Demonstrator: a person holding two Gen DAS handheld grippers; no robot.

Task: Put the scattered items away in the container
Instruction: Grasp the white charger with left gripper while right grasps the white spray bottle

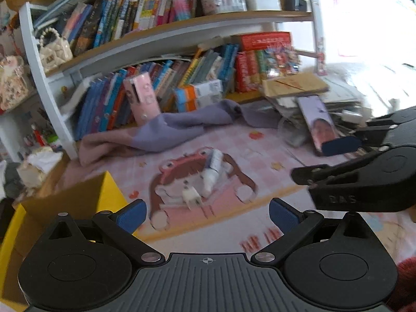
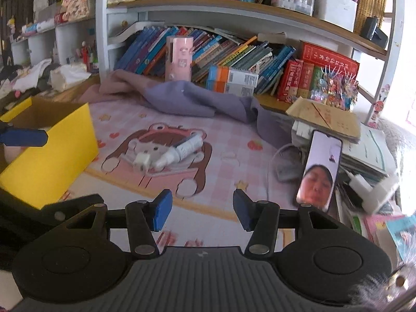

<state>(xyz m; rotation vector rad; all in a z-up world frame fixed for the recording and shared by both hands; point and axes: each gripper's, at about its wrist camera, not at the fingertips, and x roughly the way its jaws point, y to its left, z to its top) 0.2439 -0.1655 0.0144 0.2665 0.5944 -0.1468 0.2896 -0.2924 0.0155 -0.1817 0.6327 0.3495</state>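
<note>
A white tube (image 2: 182, 148) and a white plug adapter (image 2: 141, 159) lie together on the pink cartoon mat (image 2: 228, 140); both show in the left wrist view too, the tube (image 1: 213, 171) and the adapter (image 1: 192, 195). A yellow cardboard box (image 2: 52, 150) stands open at the mat's left edge, and its flap shows in the left wrist view (image 1: 75, 197). My left gripper (image 1: 208, 214) is open and empty, short of the items. My right gripper (image 2: 202, 213) is open and empty, also short of them; it shows from the side in the left wrist view (image 1: 335, 156).
A purple and pink cloth (image 2: 187, 98) lies behind the items. A phone (image 2: 321, 171) leans on a stack of papers and cardboard (image 2: 327, 119) at the right. A bookshelf (image 2: 234, 59) with a pink case (image 2: 179, 57) runs along the back.
</note>
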